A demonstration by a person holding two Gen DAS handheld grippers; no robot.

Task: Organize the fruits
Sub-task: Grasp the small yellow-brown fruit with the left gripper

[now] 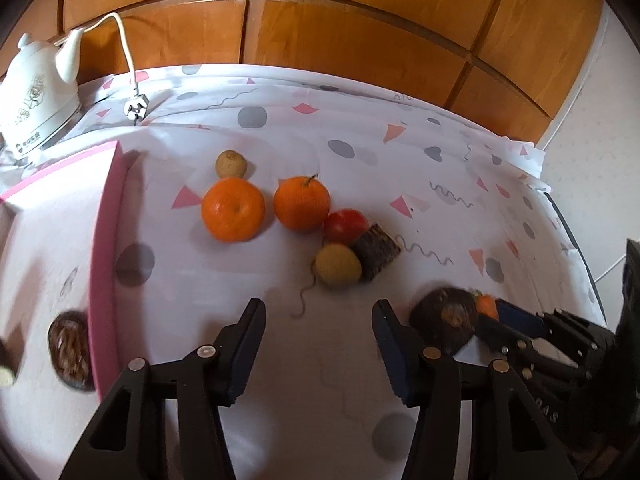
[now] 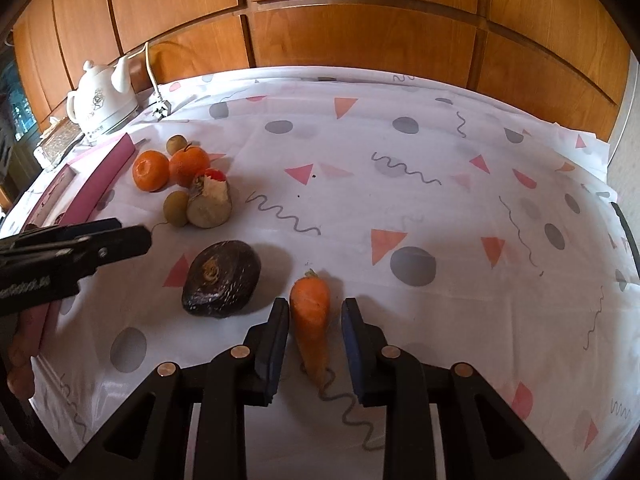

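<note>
Right gripper is spread w/ the carrot lying on the cloth between its fingers – left pad about touching, right pad apart, so not clamped yet; left gripper hangs open over bare cloth, holding nothing, near the dark round veg. Pink box sits at the table's left edge; inside it one dark item shows, maybe another at the frame edge – can't tell what. Still loose on the tablecloth: two oranges, tomato, two small brownish fruits, a cut root chunk. Judgement: early stage; most sorting left – carrot pickup looks like the step in hand.
</note>
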